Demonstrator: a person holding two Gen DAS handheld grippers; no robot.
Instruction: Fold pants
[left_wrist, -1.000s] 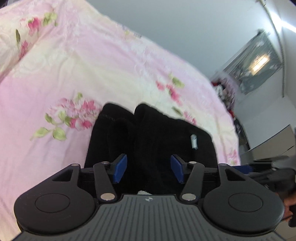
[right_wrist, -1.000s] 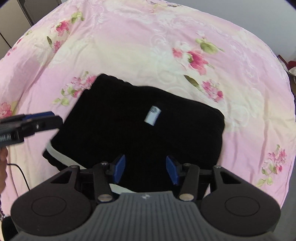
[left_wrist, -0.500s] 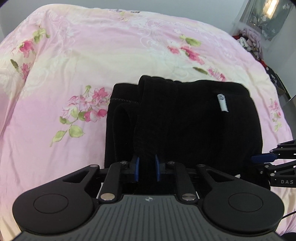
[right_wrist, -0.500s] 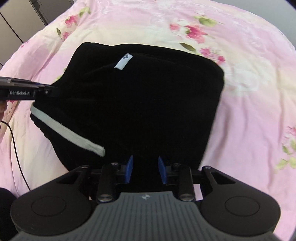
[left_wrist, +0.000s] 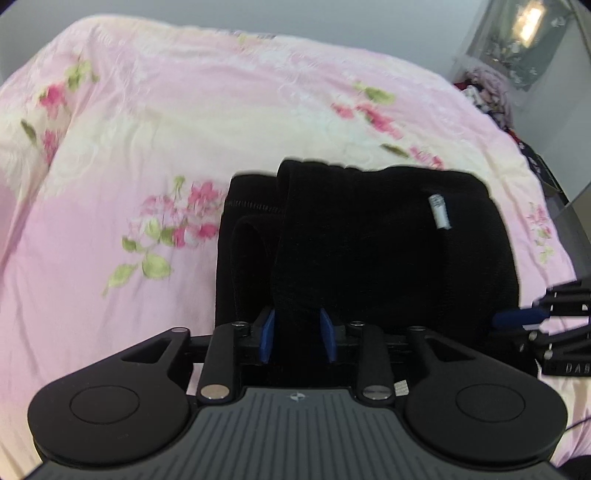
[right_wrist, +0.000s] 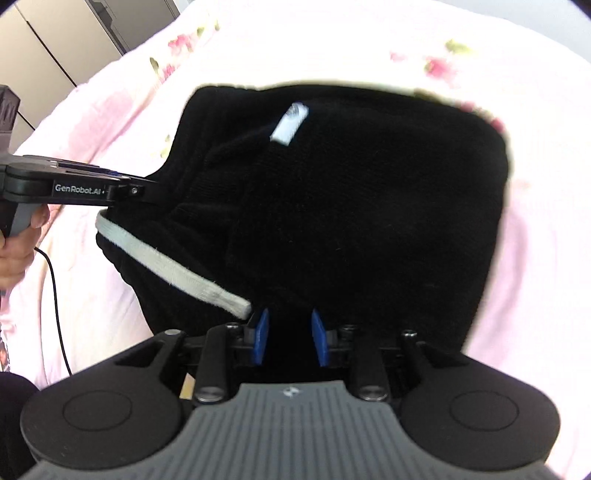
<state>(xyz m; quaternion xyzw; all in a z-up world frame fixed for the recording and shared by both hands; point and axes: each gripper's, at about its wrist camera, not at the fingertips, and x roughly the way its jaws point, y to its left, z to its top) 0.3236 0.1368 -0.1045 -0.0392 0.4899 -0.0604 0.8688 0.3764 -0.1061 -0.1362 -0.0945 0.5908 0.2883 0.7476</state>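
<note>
The black pants (left_wrist: 369, 240) lie folded on the pink floral bed, with a small white label (left_wrist: 439, 212) on top. My left gripper (left_wrist: 297, 334) is shut on a thick fold of the pants at their near edge. In the right wrist view the pants (right_wrist: 369, 184) fill the middle, lifted at the near edge, with the label (right_wrist: 290, 123) and a white waistband strip (right_wrist: 173, 269) at the left. My right gripper (right_wrist: 288, 341) is shut on the black fabric. The left gripper also shows in the right wrist view (right_wrist: 144, 190), and the right gripper in the left wrist view (left_wrist: 517, 316).
The pink flowered bedspread (left_wrist: 147, 147) covers the bed around the pants. A pile of clothes (left_wrist: 487, 92) and a mirror (left_wrist: 517, 40) stand at the far right. Cabinet doors (right_wrist: 55, 40) are at the upper left in the right wrist view. A black cable (right_wrist: 55, 295) hangs by the hand.
Both grippers went from open over the pants to shut on their near edge. The near edge has since risen, and the pants now bulge toward the right camera.
</note>
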